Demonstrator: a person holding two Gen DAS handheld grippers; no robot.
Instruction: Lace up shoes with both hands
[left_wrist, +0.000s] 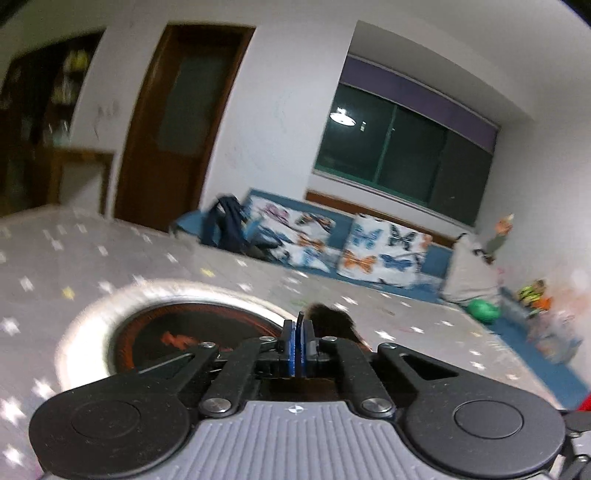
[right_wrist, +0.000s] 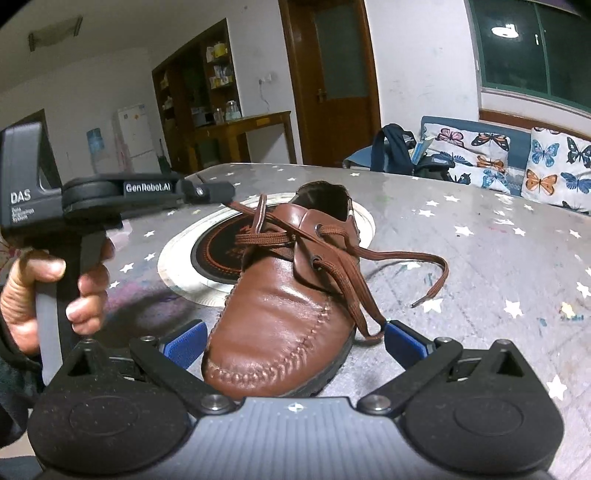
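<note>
Right wrist fisheye view: a brown leather shoe (right_wrist: 284, 306) is seen lying on the star-patterned table (right_wrist: 498, 258), its long axis running from the toe, just in front of the camera, away to the heel opening, which rests over a round inset plate (right_wrist: 207, 251) in the table. The right hand-held gripper (right_wrist: 295, 339) is spread fully wide, with the toe of the shoe between its blue pads (right_wrist: 404, 343) and nothing pressed by them. One free lace end (right_wrist: 424, 273) is draped from the shoe's right eyelets across the table, and a loop of it lies just beside the right pad, so that this hand-held gripper is judged nearer to it. The other lace end (right_wrist: 255, 218) is drawn up and leftward from the shoe's eyelets toward the left hand-held gripper (right_wrist: 212, 192), held in a hand (right_wrist: 48, 291) to the shoe's left. In the left wrist view its blue pads (left_wrist: 298, 343) are seen clenched together; whether the lace is pinched there cannot be told.
</note>
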